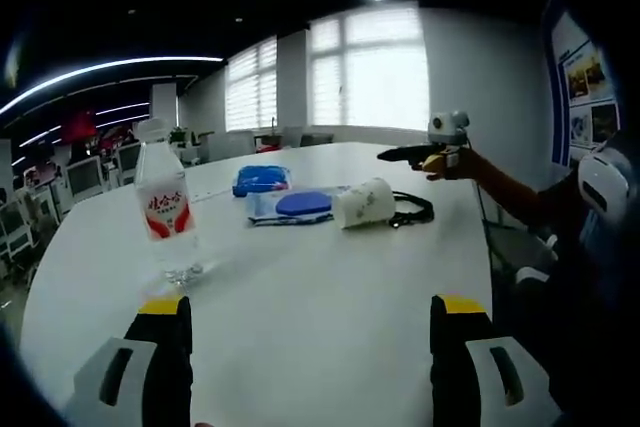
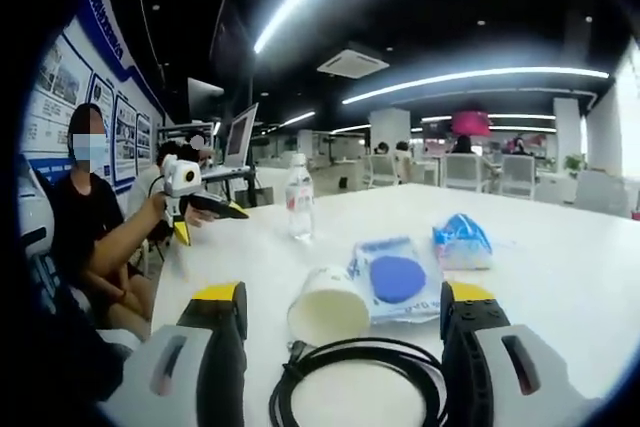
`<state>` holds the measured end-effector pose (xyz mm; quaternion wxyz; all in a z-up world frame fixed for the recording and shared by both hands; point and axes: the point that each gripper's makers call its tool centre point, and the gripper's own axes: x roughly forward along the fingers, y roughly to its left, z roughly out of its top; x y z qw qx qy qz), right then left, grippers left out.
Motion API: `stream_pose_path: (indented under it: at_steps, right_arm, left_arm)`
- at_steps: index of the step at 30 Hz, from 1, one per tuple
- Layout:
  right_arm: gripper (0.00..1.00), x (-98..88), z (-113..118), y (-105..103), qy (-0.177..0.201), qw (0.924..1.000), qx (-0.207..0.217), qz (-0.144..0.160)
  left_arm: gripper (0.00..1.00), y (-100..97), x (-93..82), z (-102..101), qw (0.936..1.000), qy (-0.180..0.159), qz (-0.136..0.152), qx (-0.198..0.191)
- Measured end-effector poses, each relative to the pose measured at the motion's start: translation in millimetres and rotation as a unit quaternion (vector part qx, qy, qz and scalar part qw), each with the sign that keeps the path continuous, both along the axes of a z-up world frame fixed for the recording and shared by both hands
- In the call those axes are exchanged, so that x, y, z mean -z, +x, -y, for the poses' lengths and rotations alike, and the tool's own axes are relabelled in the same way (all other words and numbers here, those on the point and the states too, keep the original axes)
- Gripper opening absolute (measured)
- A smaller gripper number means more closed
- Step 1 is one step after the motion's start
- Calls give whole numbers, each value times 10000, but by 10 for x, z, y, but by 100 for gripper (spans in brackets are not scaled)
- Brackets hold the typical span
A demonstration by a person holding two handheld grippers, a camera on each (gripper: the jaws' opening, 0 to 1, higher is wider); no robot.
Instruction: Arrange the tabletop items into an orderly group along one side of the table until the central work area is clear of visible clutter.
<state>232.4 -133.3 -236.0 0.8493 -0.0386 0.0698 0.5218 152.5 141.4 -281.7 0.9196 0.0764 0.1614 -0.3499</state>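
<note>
In the left gripper view, the left gripper [image 1: 310,347] hovered above the bare near part of the white table [image 1: 330,307] with its jaws wide apart and nothing between them, a clear water bottle [image 1: 165,212] standing upright just beyond its left jaw. Farther off lay a cluster: a blue bag [image 1: 262,180], a flat packet with a blue disc [image 1: 295,206], a paper cup [image 1: 364,203] tipped on its side, and a coiled black cable [image 1: 412,210] touching the cup. In the right gripper view, the right gripper [image 2: 342,347] also stood wide and empty over the cable, cup just beyond.
</note>
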Motion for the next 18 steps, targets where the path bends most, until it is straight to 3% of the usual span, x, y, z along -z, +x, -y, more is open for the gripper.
stream_pose_path:
  at_steps: [18]
  right_arm:
    - [74,186,109,-56,-210,9997,35,-131]
  left_arm:
    - [98,-50,62,28,10000,15,-48,36]
